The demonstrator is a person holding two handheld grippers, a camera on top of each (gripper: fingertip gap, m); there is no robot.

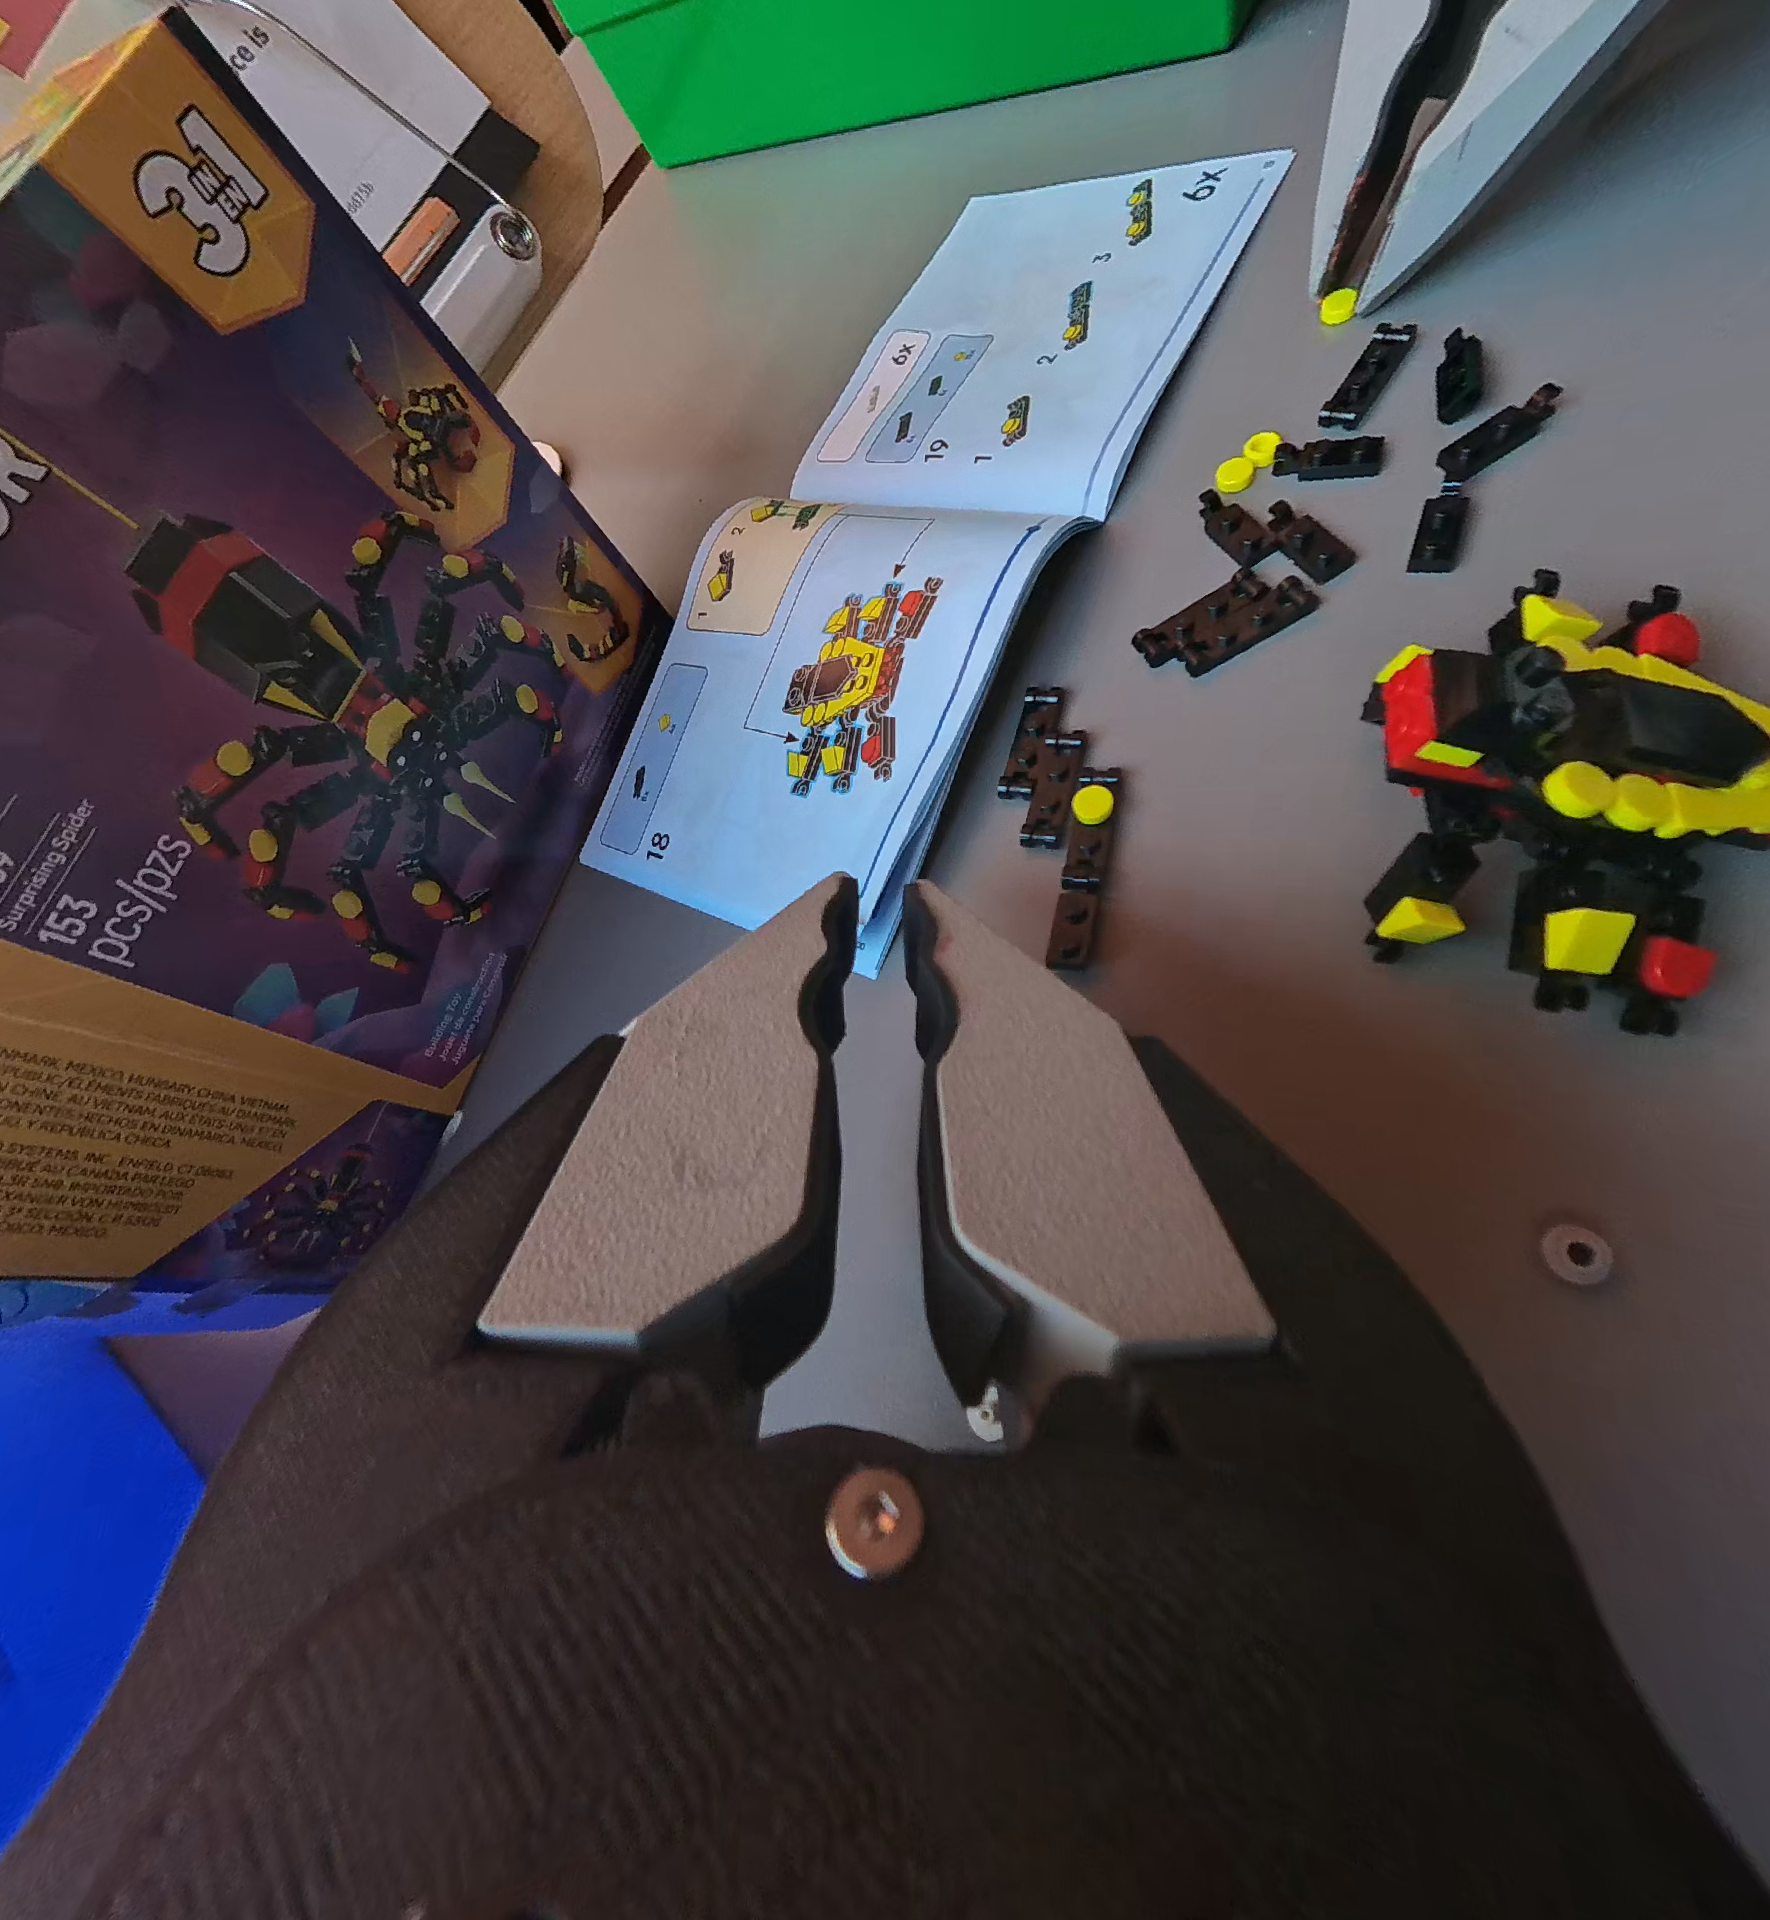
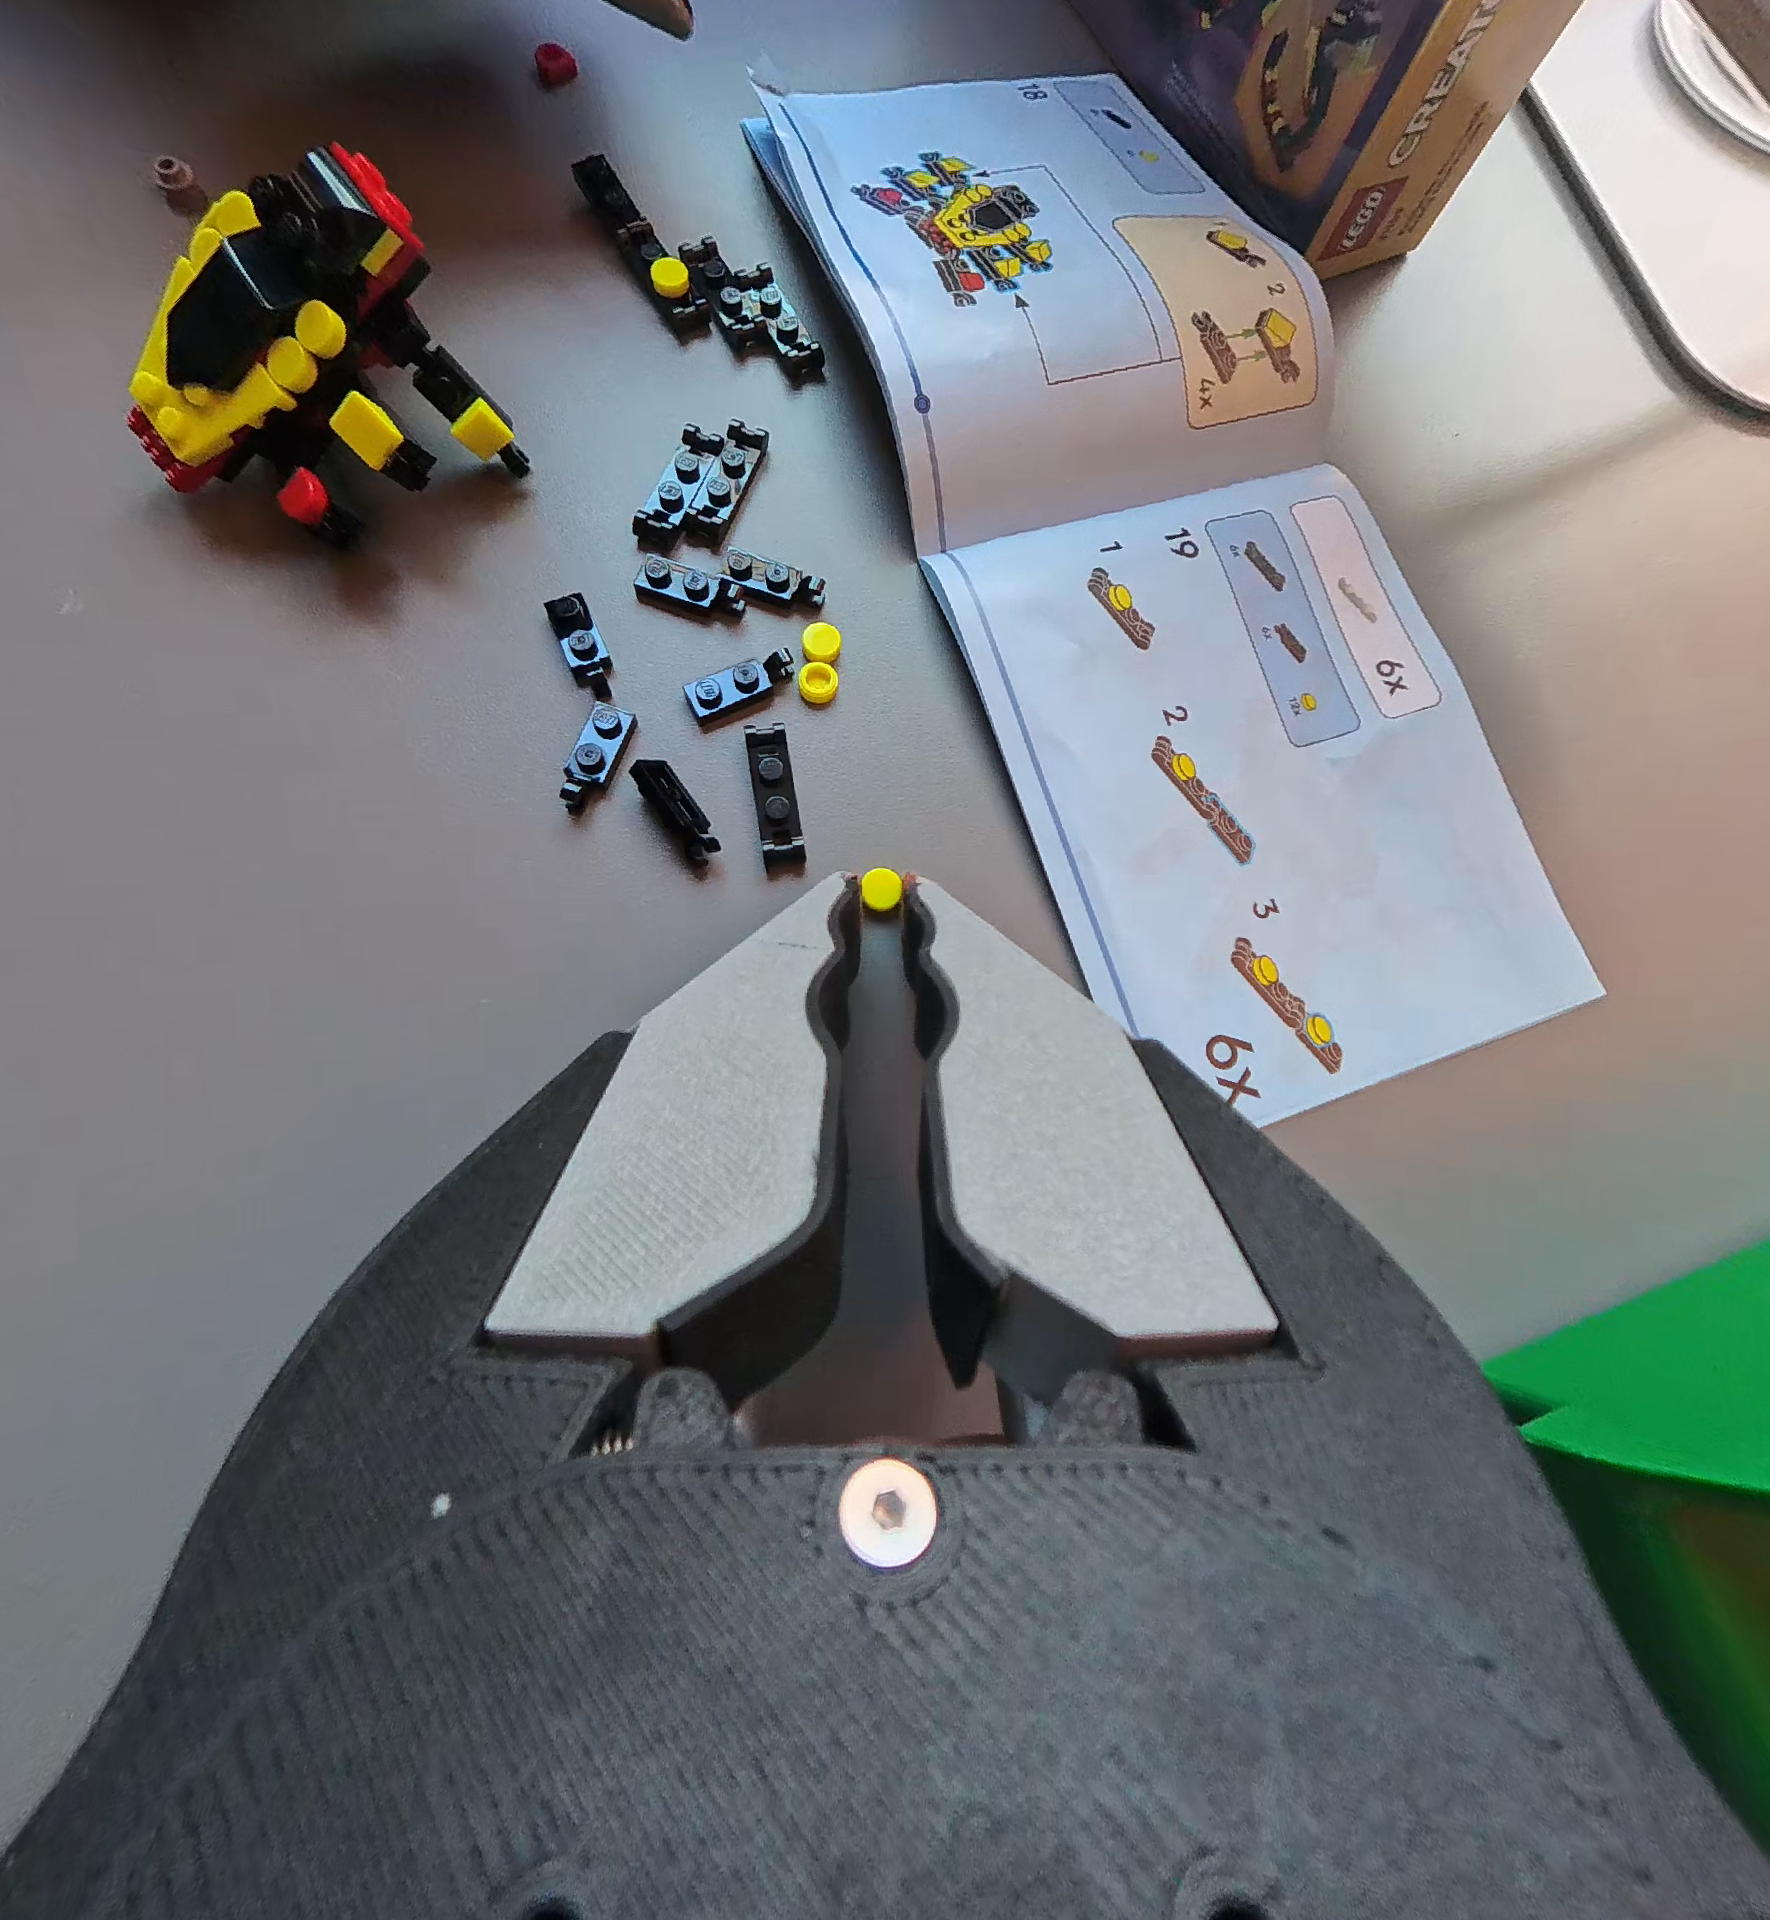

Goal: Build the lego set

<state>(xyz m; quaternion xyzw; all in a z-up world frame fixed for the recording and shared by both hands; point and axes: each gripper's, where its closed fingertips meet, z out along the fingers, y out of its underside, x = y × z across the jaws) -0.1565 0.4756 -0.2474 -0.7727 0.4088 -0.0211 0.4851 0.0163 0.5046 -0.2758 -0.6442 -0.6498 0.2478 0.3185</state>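
Note:
My right gripper (image 2: pixel 881 890) is shut on a small yellow round tile (image 2: pixel 881 889) and holds it just above the grey table, near several loose black plates (image 2: pixel 704 582). It also shows at the top right of the left wrist view (image 1: pixel 1338 301). Two more yellow round tiles (image 2: pixel 819 665) lie among the plates. A black strip bearing a yellow tile (image 1: pixel 1078 821) lies beside the booklet. The part-built black, yellow and red model (image 1: pixel 1587 769) stands to the right, also in the right wrist view (image 2: pixel 278 332). My left gripper (image 1: pixel 881 894) is slightly open and empty, over the booklet's near edge.
The open instruction booklet (image 1: pixel 964 520) lies between the plates and the set's box (image 1: pixel 185 675). A green box (image 1: pixel 860 62) is at the far edge. A blue object (image 1: pixel 29 1558) is at the near left. A loose red piece (image 2: pixel 555 62) and a silver stand base (image 2: pixel 1691 208) show too.

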